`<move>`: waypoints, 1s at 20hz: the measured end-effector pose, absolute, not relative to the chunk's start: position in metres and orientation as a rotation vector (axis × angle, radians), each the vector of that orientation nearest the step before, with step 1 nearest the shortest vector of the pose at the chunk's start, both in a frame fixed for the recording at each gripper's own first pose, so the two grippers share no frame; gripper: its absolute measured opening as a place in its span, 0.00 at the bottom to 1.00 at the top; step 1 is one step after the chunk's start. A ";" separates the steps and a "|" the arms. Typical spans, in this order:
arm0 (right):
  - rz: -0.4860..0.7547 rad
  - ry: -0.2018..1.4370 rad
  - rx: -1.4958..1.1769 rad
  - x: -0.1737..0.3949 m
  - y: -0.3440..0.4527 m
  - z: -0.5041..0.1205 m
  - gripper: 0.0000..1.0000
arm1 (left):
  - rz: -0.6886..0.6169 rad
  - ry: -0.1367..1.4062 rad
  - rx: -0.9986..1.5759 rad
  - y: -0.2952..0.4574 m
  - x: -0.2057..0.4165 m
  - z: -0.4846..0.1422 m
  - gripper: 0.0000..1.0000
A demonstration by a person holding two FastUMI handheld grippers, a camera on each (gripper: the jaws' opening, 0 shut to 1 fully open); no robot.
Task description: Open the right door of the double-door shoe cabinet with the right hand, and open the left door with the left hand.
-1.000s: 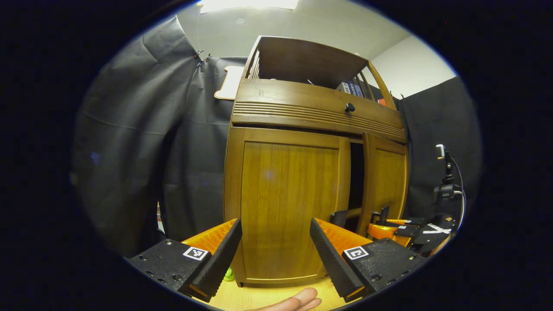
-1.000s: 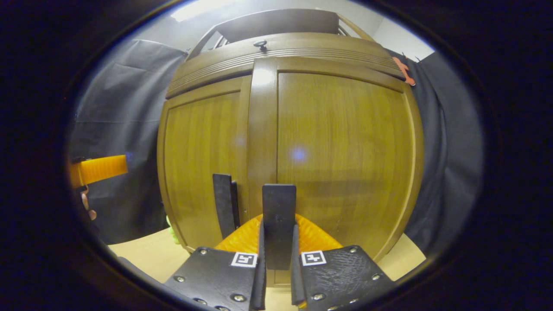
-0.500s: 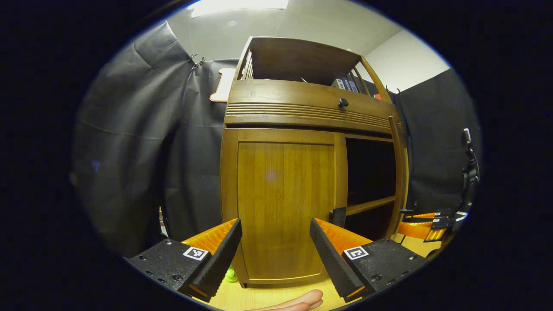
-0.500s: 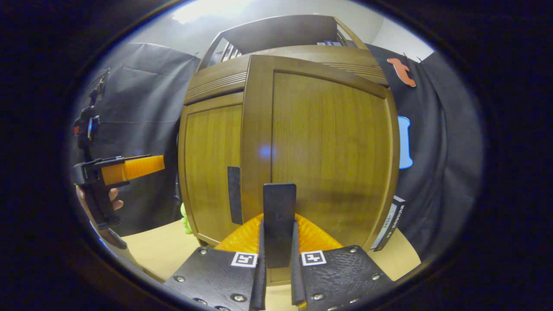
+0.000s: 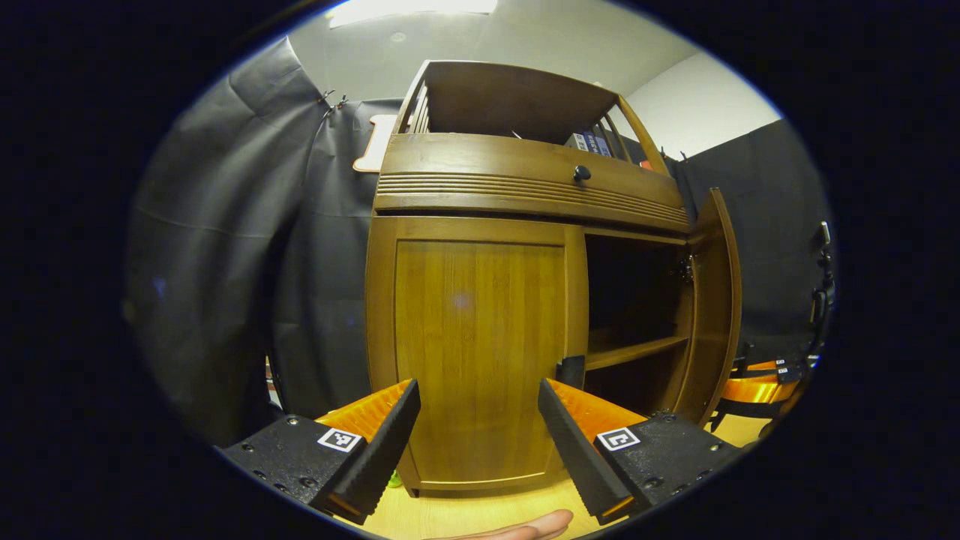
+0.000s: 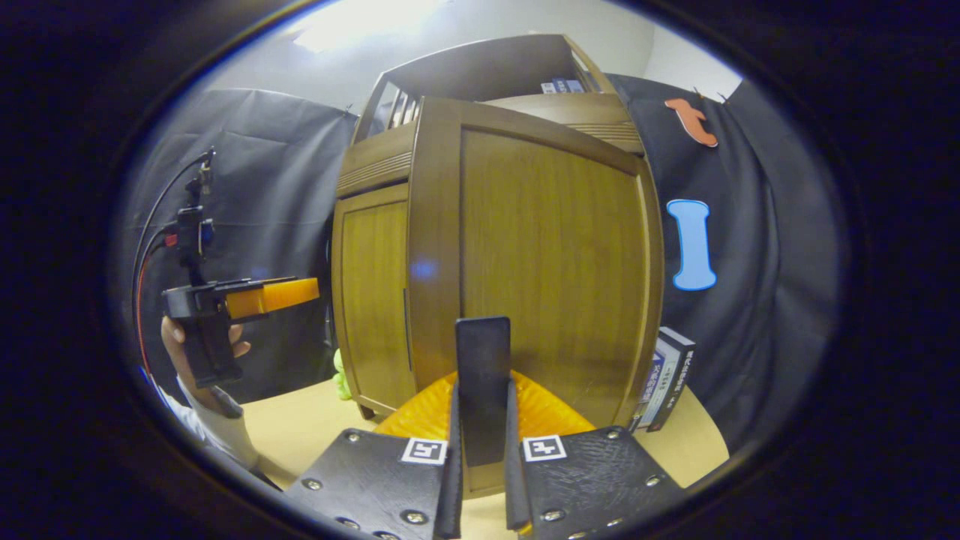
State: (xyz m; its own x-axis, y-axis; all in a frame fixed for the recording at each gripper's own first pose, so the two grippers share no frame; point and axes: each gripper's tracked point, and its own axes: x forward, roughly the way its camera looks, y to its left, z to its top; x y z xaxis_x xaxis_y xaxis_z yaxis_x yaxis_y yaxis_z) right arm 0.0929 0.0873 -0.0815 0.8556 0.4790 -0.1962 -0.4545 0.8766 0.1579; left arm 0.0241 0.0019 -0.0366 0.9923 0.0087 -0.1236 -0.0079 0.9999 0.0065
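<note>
My left gripper (image 5: 478,420) stands with its two ribbed, wedge-shaped fingers well apart, gripping nothing. Ahead of it, between the fingers, is the left door (image 5: 478,337) of the shoe cabinet (image 5: 525,187): a flat panel of warm brown wood with vertical grain, set in a darker frame and lying flush, closed. A slim dark handle tab (image 5: 571,371) stands at that door's inner edge, just above my right finger. Ahead and to the right, the right door (image 5: 716,300) is swung wide; the dark compartment behind it shows one wooden shelf (image 5: 634,349). Above both doors runs a grooved drawer front with one small round black knob (image 5: 581,173), topped by an open slatted rack. The cabinet rests on a pale wooden tabletop (image 5: 480,514).

My right gripper (image 6: 481,450) has its two fingers pressed together on a flat dark rectangular handle (image 6: 484,375) on the right door (image 6: 551,262), whose smooth grained panel stands directly in front. To the left beyond it I see the closed left door (image 6: 371,292), and farther left the other gripper (image 6: 259,296) held in a hand (image 6: 180,352). Two upright books (image 6: 664,382) stand at the door's lower right.
</note>
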 end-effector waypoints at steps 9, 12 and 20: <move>0.414 0.205 0.123 0.092 0.067 -0.077 0.22 | 0.000 0.128 0.012 -0.002 0.025 -0.039 0.98; 0.384 0.194 0.123 0.080 0.045 -0.073 0.22 | 0.007 0.134 0.016 -0.002 0.026 -0.041 0.98; 0.169 0.214 0.032 0.089 -0.026 -0.087 0.22 | 0.000 0.153 0.044 -0.014 0.030 -0.051 0.97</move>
